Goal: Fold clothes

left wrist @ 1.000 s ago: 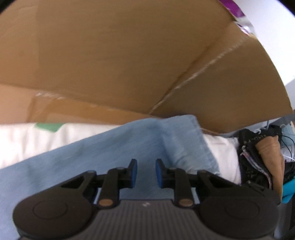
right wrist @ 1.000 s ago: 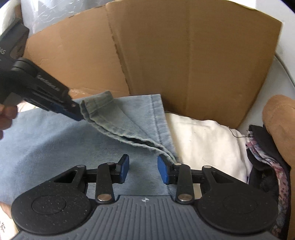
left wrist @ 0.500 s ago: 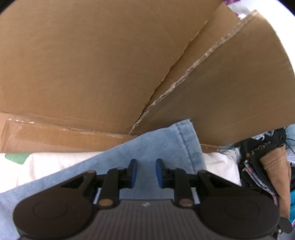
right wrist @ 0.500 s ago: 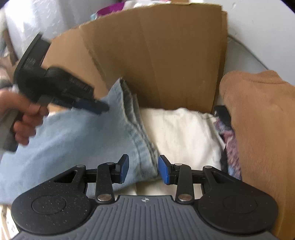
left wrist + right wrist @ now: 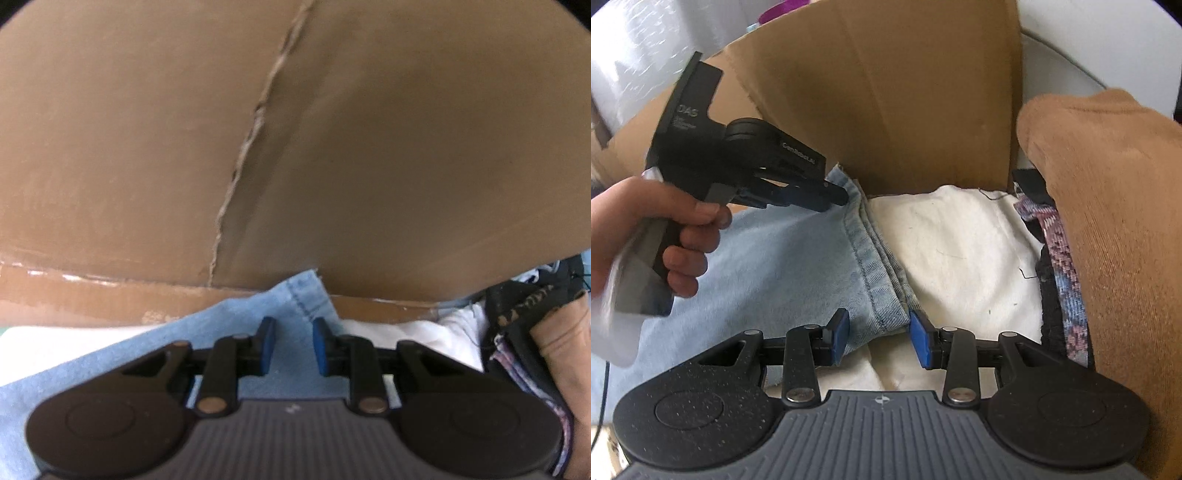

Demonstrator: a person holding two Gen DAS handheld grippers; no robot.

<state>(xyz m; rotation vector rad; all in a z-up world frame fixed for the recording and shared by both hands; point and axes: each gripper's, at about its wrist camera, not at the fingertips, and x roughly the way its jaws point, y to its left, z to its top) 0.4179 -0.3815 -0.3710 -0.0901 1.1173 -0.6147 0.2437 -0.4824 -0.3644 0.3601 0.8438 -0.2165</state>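
Cardboard point(image 5: 147, 147) now hides denim's point(image 5: 236, 325) far end.

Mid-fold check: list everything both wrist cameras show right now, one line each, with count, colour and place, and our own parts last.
denim garment: 1, light blue, spread over the white cloth, hem end toward the cardboard.
white cloth: 1, cream, under and right of the denim.
cardboard panels: several, brown, standing behind the clothes.
brown garment: 1, tan, heaped on the right.
patterned fabric: 1, pink, blue and black, beside the brown garment.
left gripper: 1, black with blue pads, jaws apart over the denim's far hem corner.
right gripper: 1, black with blue pads, jaws apart astride the near hem.
hand: 1, holding the left gripper's handle.
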